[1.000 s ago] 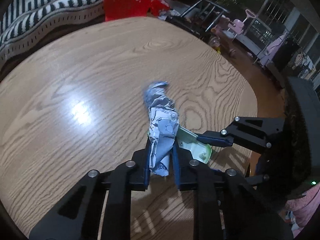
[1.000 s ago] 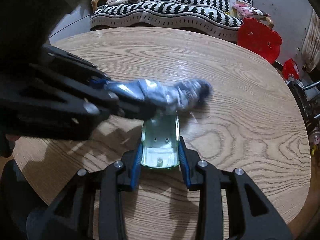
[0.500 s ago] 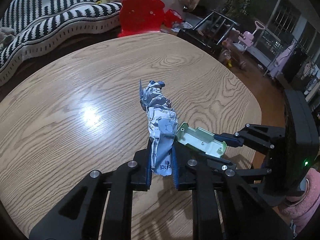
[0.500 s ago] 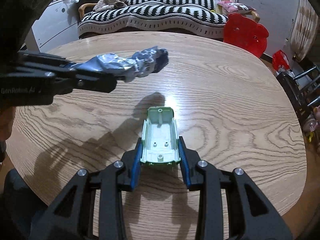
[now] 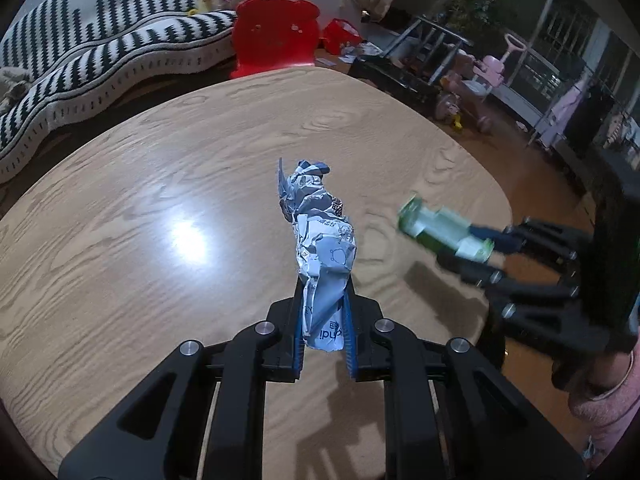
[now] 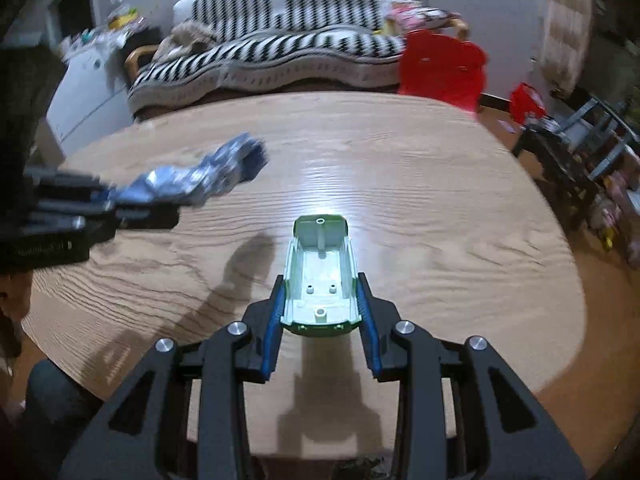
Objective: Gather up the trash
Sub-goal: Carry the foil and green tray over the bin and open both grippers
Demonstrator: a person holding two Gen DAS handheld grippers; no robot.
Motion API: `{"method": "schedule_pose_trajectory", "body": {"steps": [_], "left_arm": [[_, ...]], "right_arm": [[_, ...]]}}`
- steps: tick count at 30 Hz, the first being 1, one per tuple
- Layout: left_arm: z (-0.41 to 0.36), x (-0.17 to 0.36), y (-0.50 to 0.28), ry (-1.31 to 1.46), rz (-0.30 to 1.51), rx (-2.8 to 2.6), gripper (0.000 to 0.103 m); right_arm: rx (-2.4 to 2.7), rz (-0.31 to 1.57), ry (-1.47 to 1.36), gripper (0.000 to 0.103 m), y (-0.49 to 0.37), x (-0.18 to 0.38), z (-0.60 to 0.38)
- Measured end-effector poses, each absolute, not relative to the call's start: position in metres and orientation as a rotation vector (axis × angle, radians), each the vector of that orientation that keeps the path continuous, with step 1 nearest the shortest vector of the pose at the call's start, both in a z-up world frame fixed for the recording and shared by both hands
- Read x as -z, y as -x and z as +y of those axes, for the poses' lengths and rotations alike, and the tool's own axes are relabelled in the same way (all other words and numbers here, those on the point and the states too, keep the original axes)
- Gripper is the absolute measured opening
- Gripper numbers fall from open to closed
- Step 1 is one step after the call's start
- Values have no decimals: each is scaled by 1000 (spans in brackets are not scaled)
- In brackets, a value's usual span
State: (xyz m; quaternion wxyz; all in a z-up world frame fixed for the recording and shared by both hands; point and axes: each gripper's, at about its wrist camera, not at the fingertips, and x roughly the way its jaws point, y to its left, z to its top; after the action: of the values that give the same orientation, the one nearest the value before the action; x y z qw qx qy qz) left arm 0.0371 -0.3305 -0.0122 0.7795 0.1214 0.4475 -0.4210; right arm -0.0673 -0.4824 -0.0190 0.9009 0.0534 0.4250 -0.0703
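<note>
Wooden table [image 5: 168, 168] sits bare below w/ both pieces aloft: left gripper [image 5: 323, 334] pinches crumpled wrapper [image 5: 322, 248] low (might slip), right gripper [image 6: 320, 320] clamps green plastic shell [image 6: 320, 276], no bin visible.

On the crumpled wrapper [image 5: 322, 264], the light letters "ndi" are read near its lower edge, cut off by a fold, and a small square character is printed just above them. Further up the wrapper small dark characters and line drawings are seen, too small to be read. On the left gripper's [image 6: 120, 210] body, faint lettering is blurred beyond reading.
</note>
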Motion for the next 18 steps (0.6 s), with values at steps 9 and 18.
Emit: {"method": "schedule_pose_trajectory", "body": {"steps": [9, 18], "left_arm": [[-406, 17, 81, -357, 983, 1106, 15], [-471, 92, 180, -494, 1136, 1202, 15]], "right_arm": [[332, 803, -250, 34, 195, -10, -546], [484, 831, -491, 34, 322, 49, -595]]}}
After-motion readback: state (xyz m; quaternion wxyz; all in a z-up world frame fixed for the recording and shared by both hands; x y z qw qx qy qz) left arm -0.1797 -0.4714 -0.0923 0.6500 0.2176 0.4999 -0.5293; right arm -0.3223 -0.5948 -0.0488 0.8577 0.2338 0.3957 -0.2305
